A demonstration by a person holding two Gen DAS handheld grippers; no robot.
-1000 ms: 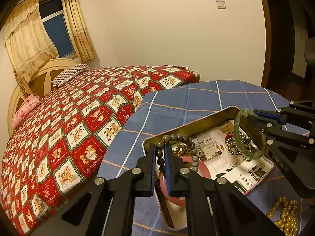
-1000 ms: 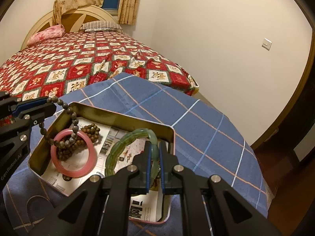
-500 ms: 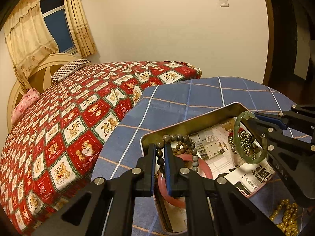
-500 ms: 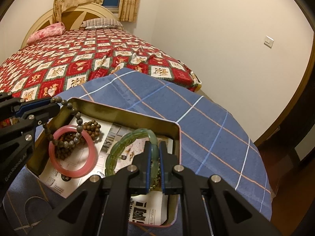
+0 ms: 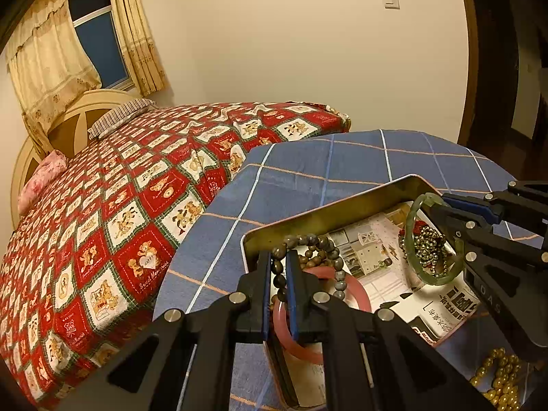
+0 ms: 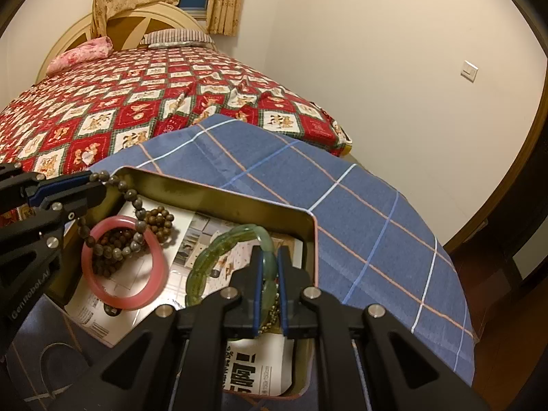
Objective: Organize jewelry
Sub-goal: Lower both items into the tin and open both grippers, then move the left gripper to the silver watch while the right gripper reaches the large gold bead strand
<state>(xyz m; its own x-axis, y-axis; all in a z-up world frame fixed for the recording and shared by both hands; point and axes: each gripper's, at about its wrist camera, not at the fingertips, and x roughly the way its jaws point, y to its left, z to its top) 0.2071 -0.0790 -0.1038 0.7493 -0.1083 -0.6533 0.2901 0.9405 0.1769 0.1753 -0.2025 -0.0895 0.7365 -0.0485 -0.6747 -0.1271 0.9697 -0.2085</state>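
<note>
A metal tin lined with printed paper sits on the blue plaid table. My left gripper is shut on a grey bead bracelet, which hangs over a pink bangle in the tin. My right gripper is shut on a green jade bangle, held upright over the tin's right part. A brown bead bracelet and a dark bead string lie inside.
Gold beads lie on the blue plaid tablecloth outside the tin at the lower right. A bed with a red patterned cover stands just behind the table. A wall and dark doorway are on the right.
Both grippers keep their hold. The views have shifted slightly; the tin sits a little lower and nearer, and the green bangle has dropped a bit closer to the tin.
</note>
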